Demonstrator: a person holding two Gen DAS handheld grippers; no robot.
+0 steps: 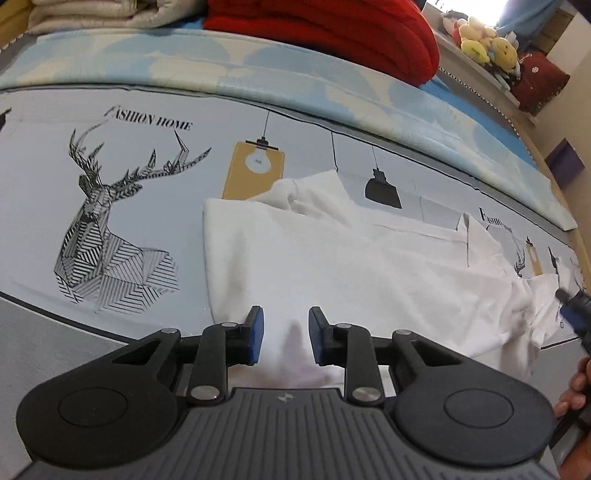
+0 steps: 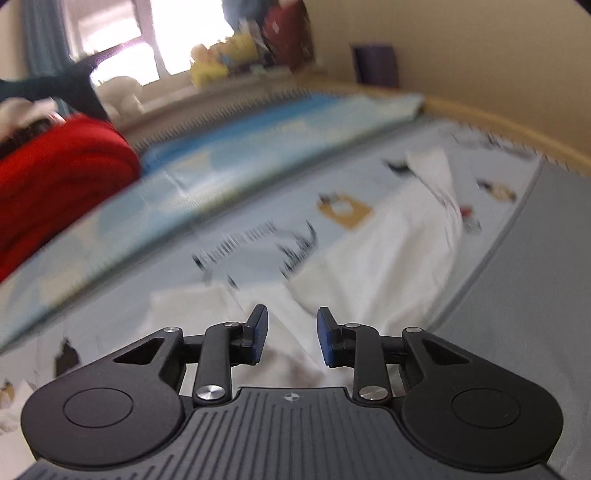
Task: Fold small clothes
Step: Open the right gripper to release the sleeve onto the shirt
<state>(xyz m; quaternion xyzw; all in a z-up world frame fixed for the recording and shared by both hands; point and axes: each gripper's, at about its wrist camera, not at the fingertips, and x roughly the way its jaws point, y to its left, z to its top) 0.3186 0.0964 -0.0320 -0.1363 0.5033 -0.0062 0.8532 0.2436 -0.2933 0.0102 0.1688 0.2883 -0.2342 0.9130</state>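
Observation:
A small white garment (image 1: pixel 332 266) lies spread and rumpled on a grey printed bedsheet (image 1: pixel 44 177). My left gripper (image 1: pixel 283 334) is open and empty, with its fingers over the garment's near edge. The right gripper (image 1: pixel 576 314) shows at the right edge of the left wrist view, by the garment's crumpled right end. In the blurred right wrist view, my right gripper (image 2: pixel 291 334) is open and empty just above the white garment (image 2: pixel 388 258).
A folded red blanket (image 1: pixel 332 33) and a cream quilt (image 1: pixel 92 14) lie at the back of the bed. A blue patterned mat (image 1: pixel 295 81) runs behind the garment. Plush toys (image 1: pixel 487 44) sit on a shelf. A wooden bed edge (image 2: pixel 498 122) borders the right.

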